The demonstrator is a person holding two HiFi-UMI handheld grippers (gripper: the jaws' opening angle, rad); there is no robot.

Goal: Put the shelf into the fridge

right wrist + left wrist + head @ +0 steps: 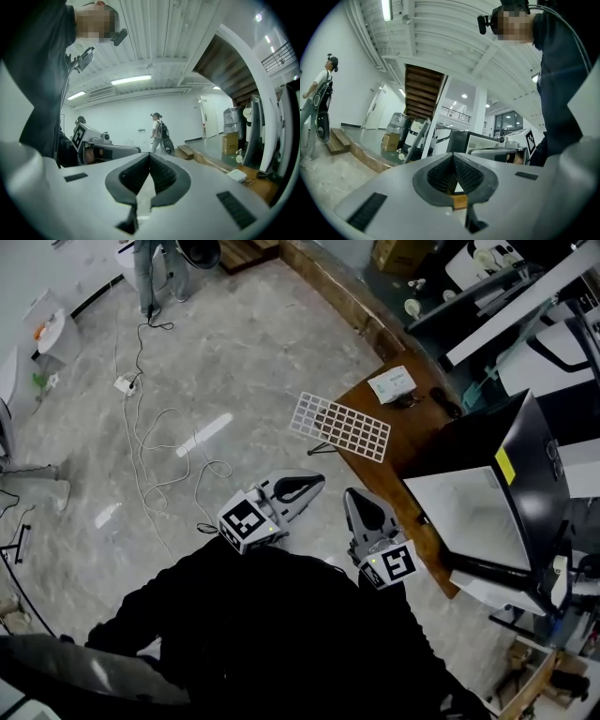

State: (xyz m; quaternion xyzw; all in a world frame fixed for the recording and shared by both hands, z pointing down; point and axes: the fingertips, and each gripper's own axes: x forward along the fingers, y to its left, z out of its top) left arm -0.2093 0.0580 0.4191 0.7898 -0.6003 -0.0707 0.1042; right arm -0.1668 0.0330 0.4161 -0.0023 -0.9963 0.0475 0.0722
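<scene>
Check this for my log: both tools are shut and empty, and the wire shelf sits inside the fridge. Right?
No: the head view shows the wire shelf lying on the table corner, outside the fridge. The rest holds.

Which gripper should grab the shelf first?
Left gripper, probably: its shut jaws point at the shelf corner overhanging the table. Right gripper, also shut, sits nearer the fridge.
</scene>
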